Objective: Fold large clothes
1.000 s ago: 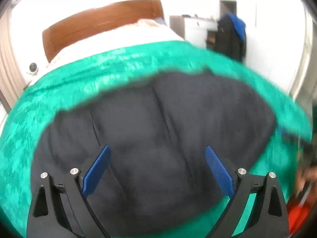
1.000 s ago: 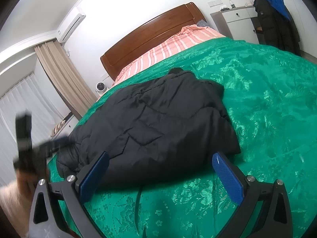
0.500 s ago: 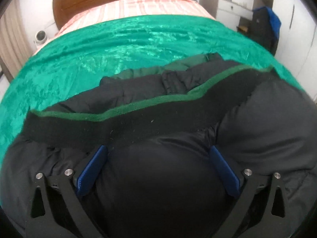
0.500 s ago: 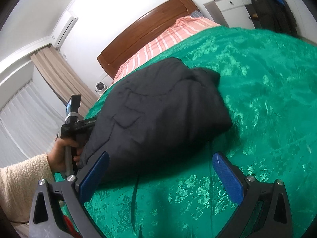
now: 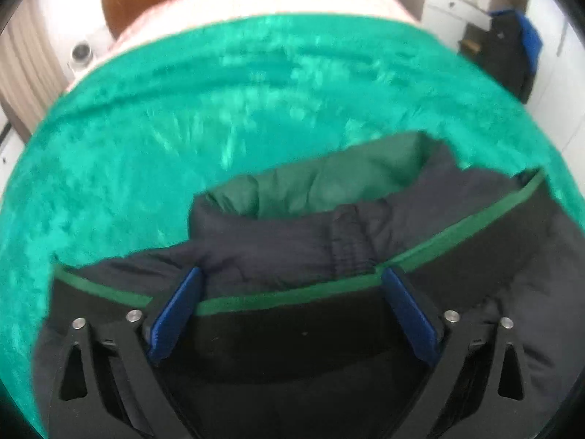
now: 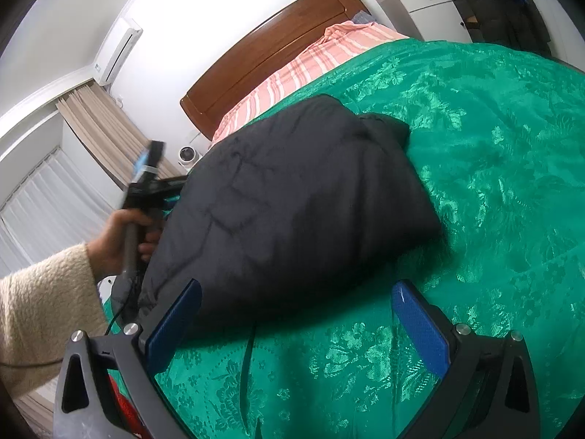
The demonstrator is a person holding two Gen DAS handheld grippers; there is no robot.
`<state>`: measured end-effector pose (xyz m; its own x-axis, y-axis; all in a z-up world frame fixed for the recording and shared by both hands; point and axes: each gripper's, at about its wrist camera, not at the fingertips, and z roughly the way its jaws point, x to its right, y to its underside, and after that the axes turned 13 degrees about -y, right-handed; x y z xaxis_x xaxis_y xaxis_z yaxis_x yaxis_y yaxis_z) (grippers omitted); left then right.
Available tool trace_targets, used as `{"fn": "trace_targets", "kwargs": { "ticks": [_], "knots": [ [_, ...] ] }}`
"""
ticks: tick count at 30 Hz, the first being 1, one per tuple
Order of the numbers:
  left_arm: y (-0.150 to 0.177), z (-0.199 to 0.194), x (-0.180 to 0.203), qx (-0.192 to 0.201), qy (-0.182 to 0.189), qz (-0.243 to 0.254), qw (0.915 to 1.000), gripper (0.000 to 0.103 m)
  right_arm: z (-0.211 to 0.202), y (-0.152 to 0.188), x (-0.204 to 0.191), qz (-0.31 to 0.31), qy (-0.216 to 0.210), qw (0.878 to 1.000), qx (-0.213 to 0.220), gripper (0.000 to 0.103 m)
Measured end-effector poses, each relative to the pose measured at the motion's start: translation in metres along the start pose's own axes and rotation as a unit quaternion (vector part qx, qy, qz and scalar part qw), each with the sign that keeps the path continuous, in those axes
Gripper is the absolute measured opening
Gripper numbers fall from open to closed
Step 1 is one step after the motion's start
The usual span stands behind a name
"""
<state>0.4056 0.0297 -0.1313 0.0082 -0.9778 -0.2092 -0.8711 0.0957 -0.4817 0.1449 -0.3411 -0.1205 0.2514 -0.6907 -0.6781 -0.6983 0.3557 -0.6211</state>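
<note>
A black puffer jacket (image 6: 292,197) with a green lining (image 5: 351,179) lies bunched on the green bedspread (image 6: 493,168). In the left wrist view its black hem band with a green stripe (image 5: 285,296) runs across between the fingers. My left gripper (image 5: 289,281) is open and sits on the jacket's hem; it also shows in the right wrist view (image 6: 146,183), held at the jacket's left edge. My right gripper (image 6: 296,292) is open and empty, low over the bedspread just in front of the jacket's near edge.
A wooden headboard (image 6: 270,55) and striped pink sheet (image 6: 321,62) lie at the far end. A white cabinet (image 6: 435,11) and hanging dark coats (image 6: 504,3) stand at the right. Curtains (image 6: 102,135) and a small white camera (image 6: 187,154) are at the left.
My left gripper has pulled back and up along the jacket's hem, so more bedspread and green lining show. The right gripper has barely moved.
</note>
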Motion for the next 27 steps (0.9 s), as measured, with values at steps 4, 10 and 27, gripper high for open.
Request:
{"fn": "trace_targets", "kwargs": {
  "ticks": [4,10,27],
  "knots": [
    [0.004,0.013,-0.002,-0.01,0.003,-0.017,0.9998,0.103,0.002,0.0,0.002,0.001,0.001,1.0,-0.004,0.103],
    [0.018,-0.033,-0.02,0.02,0.042,-0.016,0.9988,0.1,0.003,-0.003,0.002,0.002,-0.003,1.0,-0.002,0.103],
    [0.098,-0.062,-0.007,0.057,0.037,0.047,0.9966,0.099,-0.002,-0.001,-0.002,-0.013,0.015,1.0,0.005,0.103]
  ]
}}
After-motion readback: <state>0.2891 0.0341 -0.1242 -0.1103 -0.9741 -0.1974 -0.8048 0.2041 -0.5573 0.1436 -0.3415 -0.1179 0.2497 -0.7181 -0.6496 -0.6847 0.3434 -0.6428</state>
